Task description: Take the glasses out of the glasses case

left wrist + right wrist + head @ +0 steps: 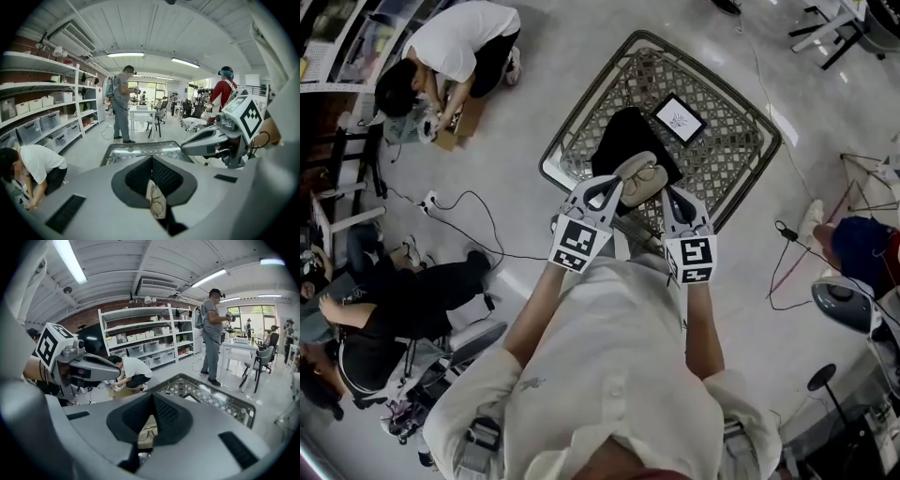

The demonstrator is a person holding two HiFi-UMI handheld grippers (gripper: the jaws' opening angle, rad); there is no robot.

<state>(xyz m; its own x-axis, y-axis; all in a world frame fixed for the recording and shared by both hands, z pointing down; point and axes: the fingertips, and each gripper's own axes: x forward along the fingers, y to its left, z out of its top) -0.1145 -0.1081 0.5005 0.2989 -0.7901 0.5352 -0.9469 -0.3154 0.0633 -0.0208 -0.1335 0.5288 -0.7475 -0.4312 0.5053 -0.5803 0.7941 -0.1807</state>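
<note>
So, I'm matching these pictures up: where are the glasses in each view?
Head view: glasses at centre, on the beige case.
Left gripper view: glasses low centre.
Right gripper view: glasses low centre.
Shared landmark: lattice table beneath.

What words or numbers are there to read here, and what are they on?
None can be read as words or numbers.
Black-framed picture: a dark emblem, too small to read.
Left gripper and right gripper: square black-and-white marker patterns, not letters.
Glasses case: no print shows.
Shelf boxes: any labels are too small to read.
</note>
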